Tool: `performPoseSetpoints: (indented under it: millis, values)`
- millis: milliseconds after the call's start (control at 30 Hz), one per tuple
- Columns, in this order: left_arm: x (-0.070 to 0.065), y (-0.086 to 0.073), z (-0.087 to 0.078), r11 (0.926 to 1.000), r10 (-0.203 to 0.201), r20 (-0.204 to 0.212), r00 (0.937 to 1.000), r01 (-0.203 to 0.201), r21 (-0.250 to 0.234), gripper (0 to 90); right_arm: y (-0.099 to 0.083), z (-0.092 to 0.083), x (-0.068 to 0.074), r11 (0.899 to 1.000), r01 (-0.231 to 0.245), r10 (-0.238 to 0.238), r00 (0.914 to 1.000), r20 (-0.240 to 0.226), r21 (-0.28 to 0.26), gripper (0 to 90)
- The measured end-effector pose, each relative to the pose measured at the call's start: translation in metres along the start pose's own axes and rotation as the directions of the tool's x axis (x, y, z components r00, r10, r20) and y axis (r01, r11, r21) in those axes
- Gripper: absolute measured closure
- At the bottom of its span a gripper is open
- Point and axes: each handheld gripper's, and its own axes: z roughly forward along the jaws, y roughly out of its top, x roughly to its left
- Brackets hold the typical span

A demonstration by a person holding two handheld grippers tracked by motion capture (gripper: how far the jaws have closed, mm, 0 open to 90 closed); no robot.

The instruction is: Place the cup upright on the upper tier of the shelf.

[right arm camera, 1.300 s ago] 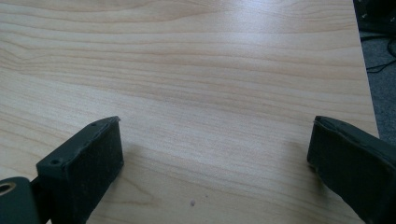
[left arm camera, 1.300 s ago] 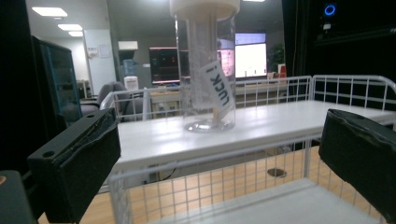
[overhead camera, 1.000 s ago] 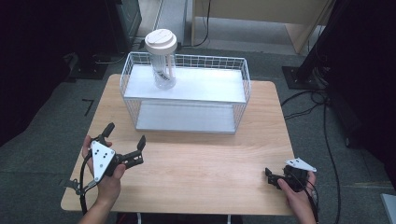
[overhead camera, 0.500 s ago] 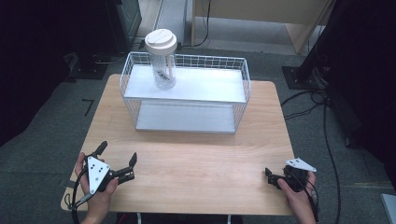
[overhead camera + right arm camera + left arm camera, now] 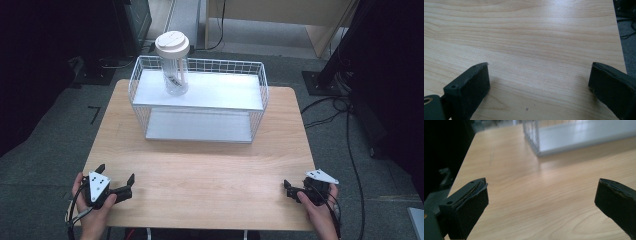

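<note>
The left claw (image 5: 116, 181) sits at the near left corner of the bench (image 5: 210, 190), held in a hand (image 5: 92, 212), its jaws spread wide with nothing between them; in the left gripper view the left claw (image 5: 541, 195) frames bare pale wood grain. The right claw (image 5: 289, 189) rests at the near right corner in the other hand (image 5: 320, 212); in the right gripper view the right claw (image 5: 539, 80) is likewise wide apart and empty, low over the wood, with the bench edge and grey floor at the upper right. Between the two claws the light wooden top is smooth and bare. Toward the far side stands a white wire basket (image 5: 260, 107) with a white shelf inside, and at its left end an upright clear jar (image 5: 175, 75) with a white lid, well apart from both claws. Around the bench lies dark grey carpet (image 5: 65, 125), with black cables (image 5: 350, 150) trailing on the right, dark equipment at the back left and a pale wooden cabinet (image 5: 285, 20) behind.
</note>
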Motion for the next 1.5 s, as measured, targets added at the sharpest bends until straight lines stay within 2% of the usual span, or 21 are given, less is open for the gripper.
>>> performPoseSetpoints:
  millis: [67, 100, 133, 200, 267, 300, 333, 400, 500, 533, 567, 600, 633, 767, 833, 867, 933, 1100, 1133, 1400, 1500]
  values:
    - [0.006, -0.003, 0.003, 0.9993, -0.012, -0.016, 0.9998, 0.012, 0.036, 0.0, 0.0, 0.0, 0.0, 1.0, 0.0, 0.0, 1.0, 0.0, 0.0, 3.1]
    - [0.006, -0.003, 0.003, 0.9993, -0.012, -0.016, 0.9998, 0.012, 0.036, 0.0, 0.0, 0.0, 0.0, 1.0, 0.0, 0.0, 1.0, 0.0, 0.0, 3.1]
    - [0.012, -0.004, 0.005, 0.996, -0.037, -0.018, 0.9992, 0.038, 0.081, 0.0, 0.0, 0.0, 0.0, 1.0, 0.0, 0.0, 1.0, 0.0, 0.0, 3.2]
    - [0.015, -0.004, 0.005, 0.9943, -0.046, -0.03, 0.9985, 0.049, 0.095, 0.0, 0.0, 0.0, 0.0, 1.0, 0.0, 0.0, 1.0, 0.0, 0.001, 3.2]
    - [0.019, -0.005, 0.007, 0.9869, -0.052, -0.049, 0.9974, 0.059, 0.15, 0.3, 0.0, 0.0, 0.0, 1.0, 0.0, 0.0, 1.0, 0.0, 0.0, 3.2]
    - [0.023, -0.006, 0.007, 0.9801, -0.067, -0.049, 0.9965, 0.075, 0.184, 0.3, 0.0, 0.0, 0.0, 1.0, 0.0, 0.0, 1.0, 0.0, 0.0, 3.2]
    - [0.023, -0.006, 0.007, 0.9801, -0.067, -0.049, 0.9965, 0.075, 0.184, 0.3, 0.0, 0.0, 0.0, 1.0, 0.0, 0.0, 1.0, 0.0, 0.0, 3.2]
    - [0.026, -0.007, 0.007, 0.9723, -0.082, -0.044, 0.9957, 0.09, 0.216, 0.3, 0.0, 0.0, 0.0, 1.0, 0.0, 0.0, 1.0, 0.0, 0.0, 3.1]
    - [0.028, -0.008, 0.007, 0.9627, -0.09, -0.032, 0.9954, 0.095, 0.253, 0.3, 0.0, 0.0, 0.0, 1.0, 0.0, 0.0, 1.0, 0.0, 0.0, 3.2]
    - [0.028, -0.008, 0.008, 0.9617, -0.09, -0.028, 0.9955, 0.094, 0.257, 0.3, 0.0, 0.0, 0.0, 1.0, 0.0, 0.0, 1.0, 0.0, 0.0, 3.2]
    - [0.027, -0.008, 0.009, 0.9562, -0.083, -0.014, 0.9964, 0.084, 0.281, 0.3, 0.0, 0.0, 0.0, 1.0, 0.0, 0.0, 1.0, 0.0, 0.0, 3.1]
    - [0.027, -0.008, 0.009, 0.9562, -0.083, -0.014, 0.9964, 0.084, 0.281, 0.3, 0.0, 0.0, 0.0, 1.0, 0.0, 0.0, 1.0, 0.0, 0.0, 3.2]
    - [0.026, -0.008, 0.01, 0.9516, -0.081, -0.001, 0.9968, 0.077, 0.297, 0.3, 0.0, 0.0, 0.0, 1.0, 0.0, 0.0, 1.0, 0.0, 0.0, 3.2]
    - [0.024, -0.007, 0.013, 0.9435, -0.061, 0.006, 0.9981, 0.056, 0.327, 0.3, 0.0, 0.0, 0.0, 1.0, 0.0, 0.0, 1.0, 0.0, 0.0, 3.2]
    - [0.025, -0.007, 0.014, 0.9395, -0.065, 0.01, 0.9978, 0.058, 0.338, 0.3, 0.0, 0.0, 0.0, 1.0, 0.0, 0.0, 1.0, 0.0, 0.0, 3.2]
    - [0.025, -0.007, 0.015, 0.9341, -0.07, 0.012, 0.9975, 0.061, 0.352, 0.3, 0.0, 0.0, 0.0, 1.0, 0.0, 0.0, 1.0, 0.0, 0.0, 3.2]
    - [0.025, -0.007, 0.016, 0.9297, -0.076, 0.012, 0.997, 0.067, 0.362, 0.3, 0.0, 0.0, 0.0, 1.0, 0.001, -0.001, 1.0, 0.0, 0.0, 3.2]
    - [0.026, -0.007, 0.017, 0.9259, -0.09, 0.032, 0.9954, 0.072, 0.371, 0.2, 0.0, 0.0, 0.0, 1.0, 0.0, 0.0, 1.0, 0.0, 0.0, 3.2]
    - [0.027, -0.007, 0.017, 0.9227, -0.102, 0.039, 0.9941, 0.08, 0.377, 0.2, 0.0, 0.0, 0.0, 1.0, 0.0, 0.0, 1.0, 0.0, 0.0, 3.2]
    - [0.026, -0.007, 0.018, 0.9237, -0.101, 0.043, 0.994, 0.078, 0.375, 0.0, 0.0, 0.0, 0.0, 1.0, 0.001, -0.001, 1.0, 0.0, 0.0, 3.1]
    - [0.022, -0.005, 0.021, 0.922, -0.108, 0.023, 0.9939, 0.091, 0.376, 0.0, 0.0, 0.0, 0.0, 1.0, 0.001, -0.001, 1.0, 0.0, 0.0, 3.2]
